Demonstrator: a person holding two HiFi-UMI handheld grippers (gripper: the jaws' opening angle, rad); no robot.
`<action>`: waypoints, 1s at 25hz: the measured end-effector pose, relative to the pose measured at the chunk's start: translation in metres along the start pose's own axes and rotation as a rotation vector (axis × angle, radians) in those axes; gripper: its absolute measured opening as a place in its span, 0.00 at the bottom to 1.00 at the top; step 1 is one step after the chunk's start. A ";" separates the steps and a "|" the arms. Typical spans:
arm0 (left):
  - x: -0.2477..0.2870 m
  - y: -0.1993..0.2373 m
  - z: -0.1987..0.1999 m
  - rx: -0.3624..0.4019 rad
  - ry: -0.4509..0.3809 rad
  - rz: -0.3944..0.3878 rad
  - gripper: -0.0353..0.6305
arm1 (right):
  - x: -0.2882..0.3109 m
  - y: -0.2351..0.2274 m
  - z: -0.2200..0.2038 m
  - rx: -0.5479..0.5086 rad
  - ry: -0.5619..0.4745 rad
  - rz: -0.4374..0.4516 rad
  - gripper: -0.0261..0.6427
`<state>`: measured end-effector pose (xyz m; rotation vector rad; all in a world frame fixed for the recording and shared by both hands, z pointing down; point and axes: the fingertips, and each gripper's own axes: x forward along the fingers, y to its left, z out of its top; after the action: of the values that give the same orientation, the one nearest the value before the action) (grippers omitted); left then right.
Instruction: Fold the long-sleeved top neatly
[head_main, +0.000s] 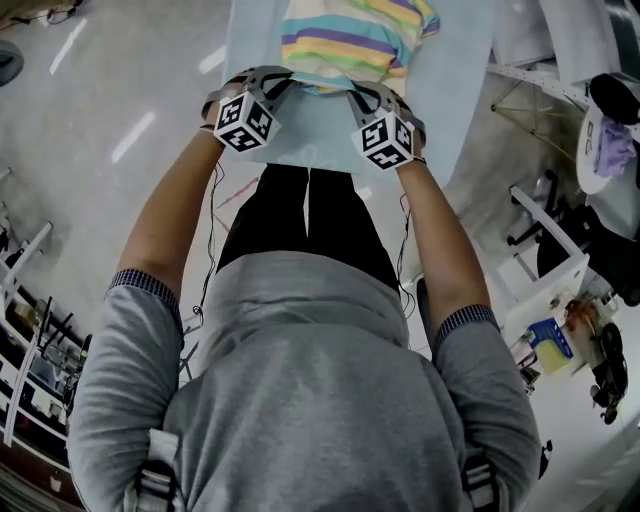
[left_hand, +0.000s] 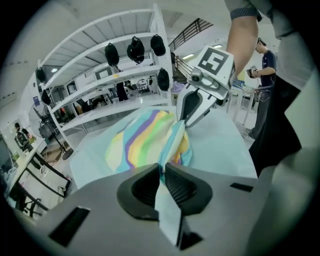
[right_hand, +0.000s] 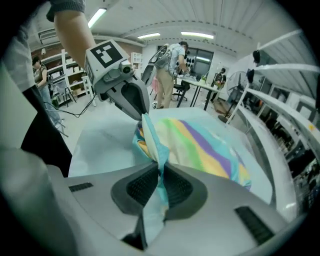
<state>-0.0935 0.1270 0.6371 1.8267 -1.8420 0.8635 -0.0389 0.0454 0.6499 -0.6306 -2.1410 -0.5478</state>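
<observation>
A striped top (head_main: 350, 38) in yellow, purple, green and turquoise lies on a pale blue table (head_main: 310, 135). My left gripper (head_main: 268, 80) holds the near hem at its left, my right gripper (head_main: 368, 92) at its right. In the left gripper view the jaws (left_hand: 161, 172) are shut on a fold of the turquoise hem (left_hand: 172, 145), and the right gripper (left_hand: 187, 117) pinches the same edge farther off. In the right gripper view the jaws (right_hand: 160, 175) clamp the hem (right_hand: 152, 137), with the left gripper (right_hand: 142, 112) beyond. The hem is raised off the table between them.
White shelving (left_hand: 115, 75) with dark bags stands behind the table. A white rack (head_main: 545, 85) and clutter stand right of the table. People stand at a desk (right_hand: 192, 85) in the background. The person's black trousers (head_main: 305, 215) press against the table's near edge.
</observation>
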 end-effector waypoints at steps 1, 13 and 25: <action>-0.009 0.008 0.015 -0.009 -0.029 0.018 0.12 | -0.014 -0.008 0.011 -0.003 -0.026 -0.022 0.10; -0.123 0.065 0.204 0.057 -0.302 0.171 0.12 | -0.196 -0.102 0.128 -0.059 -0.250 -0.251 0.09; -0.239 0.092 0.359 0.187 -0.466 0.281 0.12 | -0.365 -0.146 0.227 -0.171 -0.438 -0.443 0.09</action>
<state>-0.1203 0.0578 0.2028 2.0459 -2.4236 0.7687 -0.0636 -0.0278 0.2027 -0.3870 -2.6927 -0.9051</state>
